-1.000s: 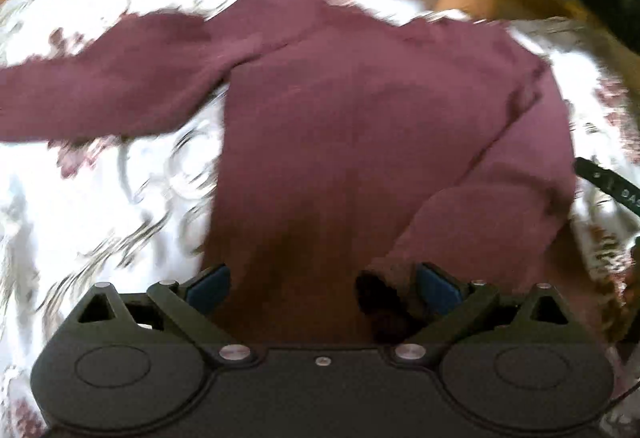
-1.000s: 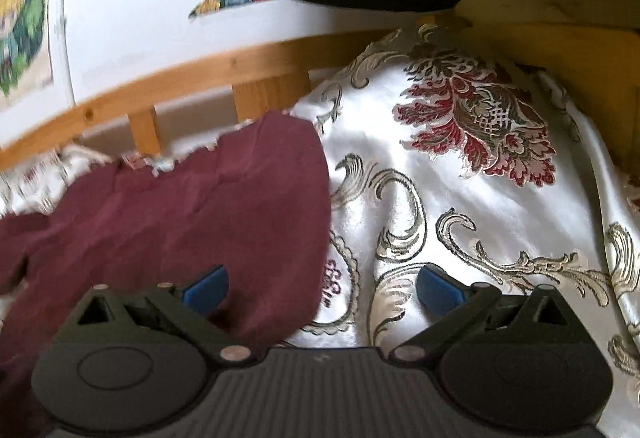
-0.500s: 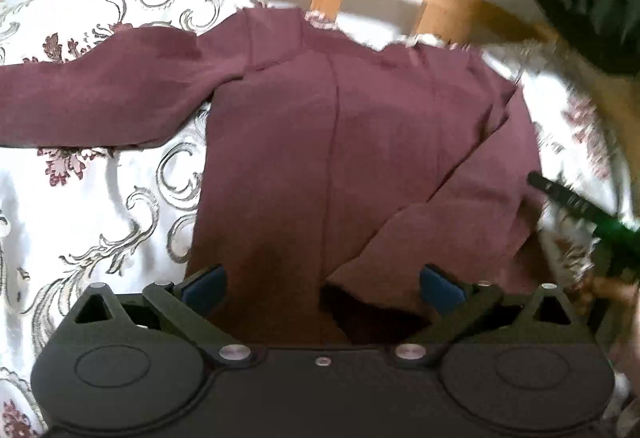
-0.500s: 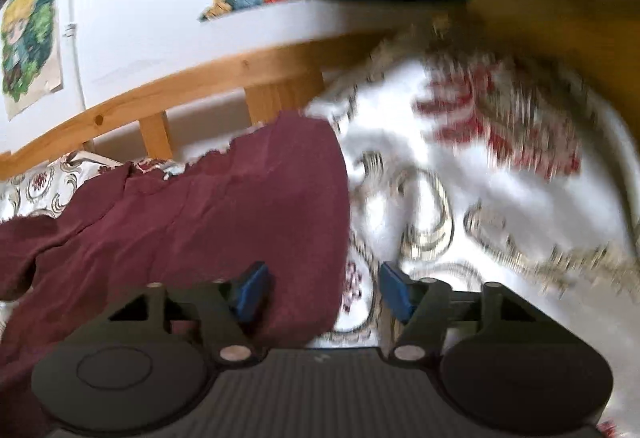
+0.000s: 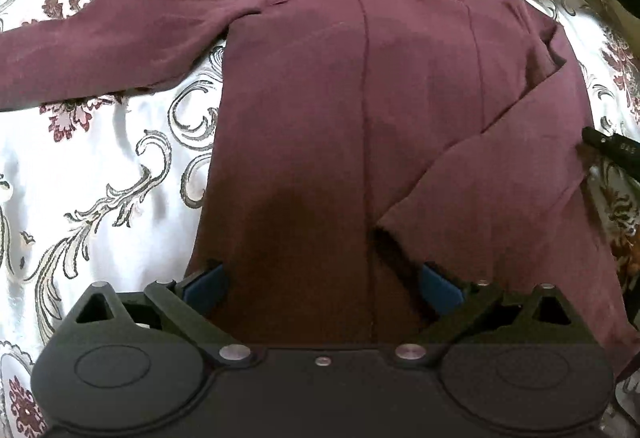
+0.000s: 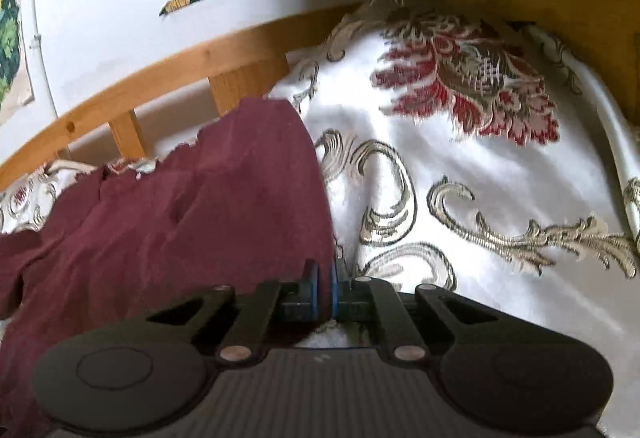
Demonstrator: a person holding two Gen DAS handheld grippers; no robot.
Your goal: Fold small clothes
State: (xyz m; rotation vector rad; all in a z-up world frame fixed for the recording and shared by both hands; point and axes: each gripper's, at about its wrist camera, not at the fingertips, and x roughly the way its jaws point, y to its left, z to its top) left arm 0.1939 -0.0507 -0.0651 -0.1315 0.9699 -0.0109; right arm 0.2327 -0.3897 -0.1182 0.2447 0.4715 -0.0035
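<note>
Pinching shirt point(image 6: 224, 206) edge, right gripper point(image 6: 325, 288); left gripper point(image 5: 320, 284) spread.

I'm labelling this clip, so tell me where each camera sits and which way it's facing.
Left wrist: on the left gripper, looking forward over the maroon shirt on the patterned bedspread; its fingers spread wide.
Right wrist: on the right gripper, facing the wooden bed rail and wall; fingers closed at the shirt's edge.
Shared: the shirt, bedspread and rail.
</note>
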